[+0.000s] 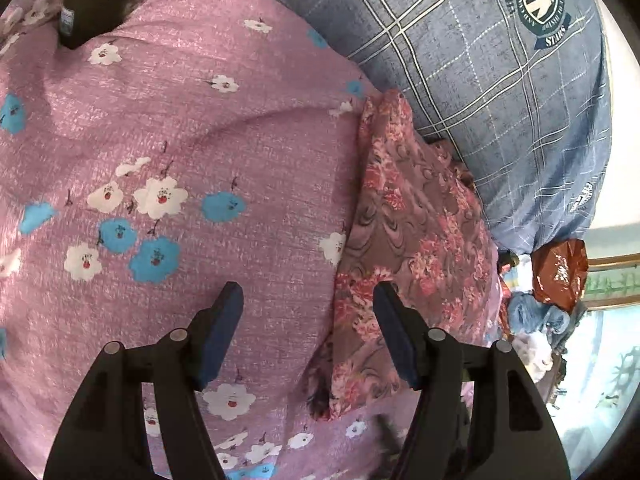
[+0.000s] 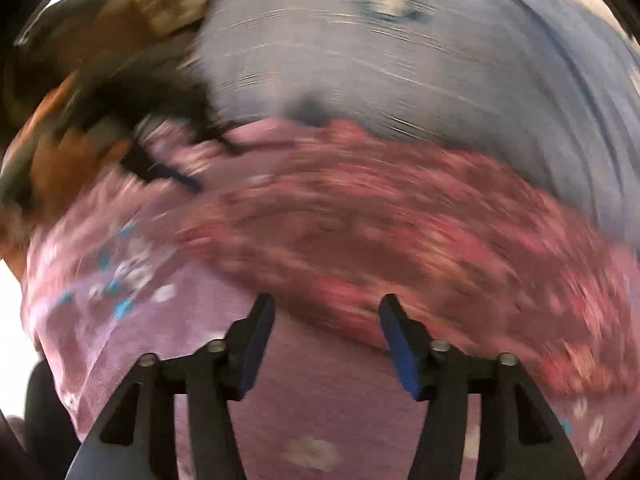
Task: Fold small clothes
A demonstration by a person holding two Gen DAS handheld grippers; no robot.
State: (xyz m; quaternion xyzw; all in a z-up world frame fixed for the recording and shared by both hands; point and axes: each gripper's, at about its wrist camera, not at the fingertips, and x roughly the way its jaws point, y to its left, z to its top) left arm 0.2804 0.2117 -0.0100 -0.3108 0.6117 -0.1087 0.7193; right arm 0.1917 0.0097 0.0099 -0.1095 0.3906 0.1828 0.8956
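Observation:
A small garment of brown-mauve cloth with red and pink flowers [image 1: 408, 248] lies in a long strip on a pink bedsheet with white and blue flowers [image 1: 192, 128]. My left gripper [image 1: 308, 304] is open and empty, low over the sheet at the garment's left edge. In the blurred right wrist view the same garment [image 2: 392, 232] stretches across the middle. My right gripper [image 2: 328, 312] is open and empty, just in front of the garment's near edge. The left gripper [image 2: 168, 172] shows there as a dark smear at the left.
A blue checked pillow or quilt with a round badge [image 1: 500, 72] lies along the garment's far side. A dark bottle with a gold cap [image 1: 96, 0] stands at the top left. A brown shiny bag [image 1: 560, 276] and blue cloth [image 1: 532, 312] lie at the right.

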